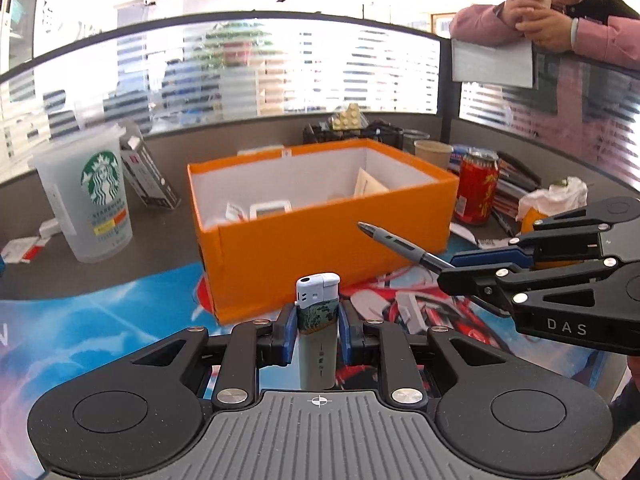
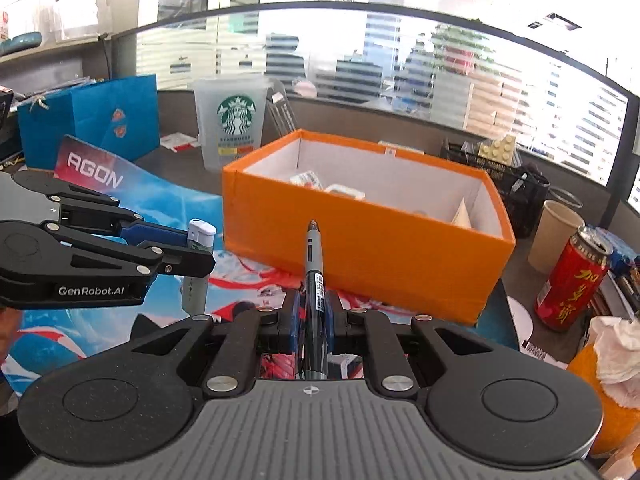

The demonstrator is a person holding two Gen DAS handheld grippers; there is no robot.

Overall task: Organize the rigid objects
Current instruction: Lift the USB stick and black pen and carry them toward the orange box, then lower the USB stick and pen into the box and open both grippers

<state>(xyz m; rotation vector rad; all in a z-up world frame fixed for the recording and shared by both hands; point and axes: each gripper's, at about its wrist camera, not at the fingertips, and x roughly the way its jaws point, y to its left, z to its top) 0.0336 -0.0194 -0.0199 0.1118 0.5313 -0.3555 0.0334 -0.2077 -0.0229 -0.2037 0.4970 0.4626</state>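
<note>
My left gripper is shut on a lighter with a white cap, held upright above the printed mat, just in front of the orange box. My right gripper is shut on a grey pen whose tip points at the orange box. The box is open, with a few small items inside. In the left wrist view the right gripper and pen come in from the right. In the right wrist view the left gripper and lighter show at the left.
A Starbucks cup stands left of the box, a red can and paper cup to its right. A blue bag stands at the far left. A tissue-topped orange object sits at the right. A person leans on the partition.
</note>
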